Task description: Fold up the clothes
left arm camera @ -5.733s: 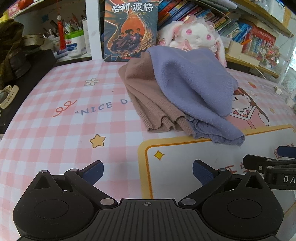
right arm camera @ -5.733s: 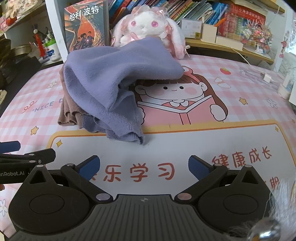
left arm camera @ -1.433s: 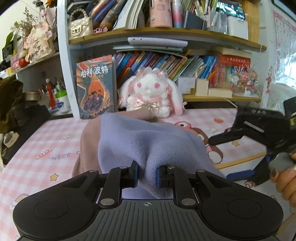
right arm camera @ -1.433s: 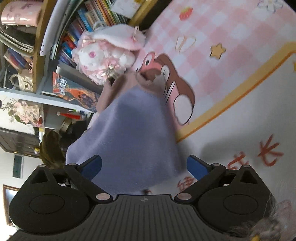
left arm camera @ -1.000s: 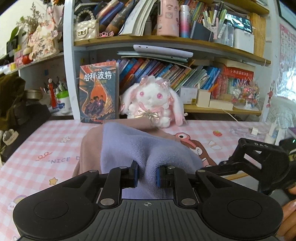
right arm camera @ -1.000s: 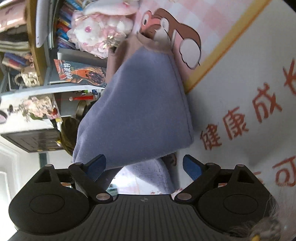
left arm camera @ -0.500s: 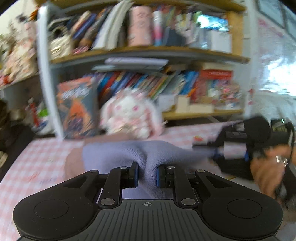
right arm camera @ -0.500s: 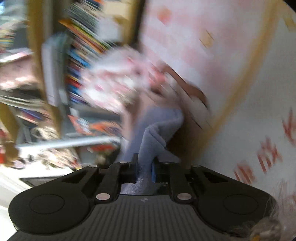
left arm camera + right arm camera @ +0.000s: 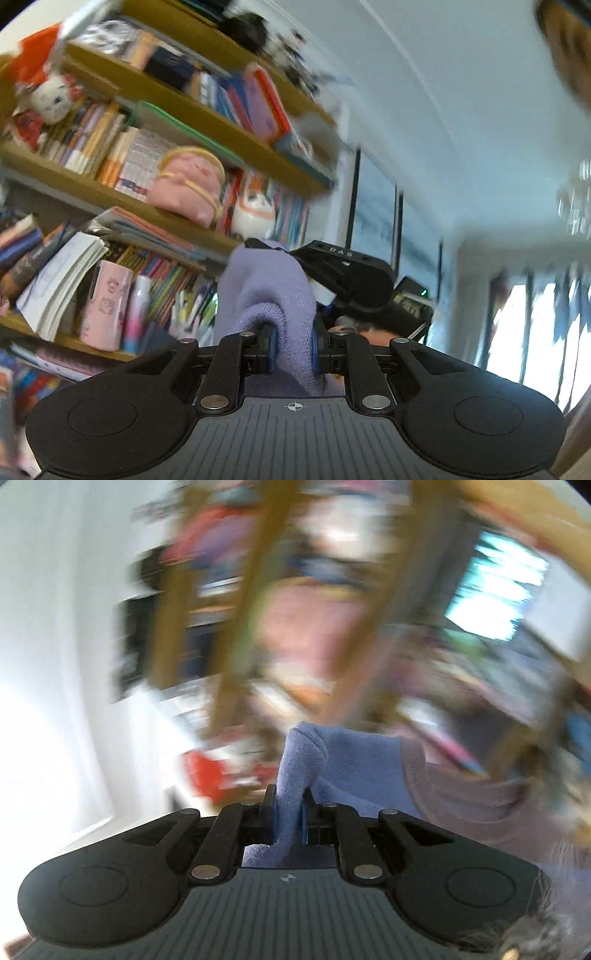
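My left gripper (image 9: 291, 345) is shut on a fold of the purple garment (image 9: 266, 291), held high and tilted up toward the shelves. The right gripper's black body (image 9: 347, 273) shows just beyond the cloth in the left wrist view. My right gripper (image 9: 288, 821) is also shut on the purple garment (image 9: 332, 760). A brown garment (image 9: 461, 808) hangs next to the purple one in the right wrist view. That view is badly motion-blurred. The table is out of sight in both views.
A wooden bookshelf (image 9: 147, 206) full of books, plush toys and a pink cup (image 9: 105, 306) fills the left. A white wall and ceiling (image 9: 461, 110) lie to the right, with bright windows (image 9: 535, 332) beyond.
Both grippers have swung sharply upward with the purple garment lifted between them. The views now show upper shelves and ceiling instead of the table. The right view stays blurred.
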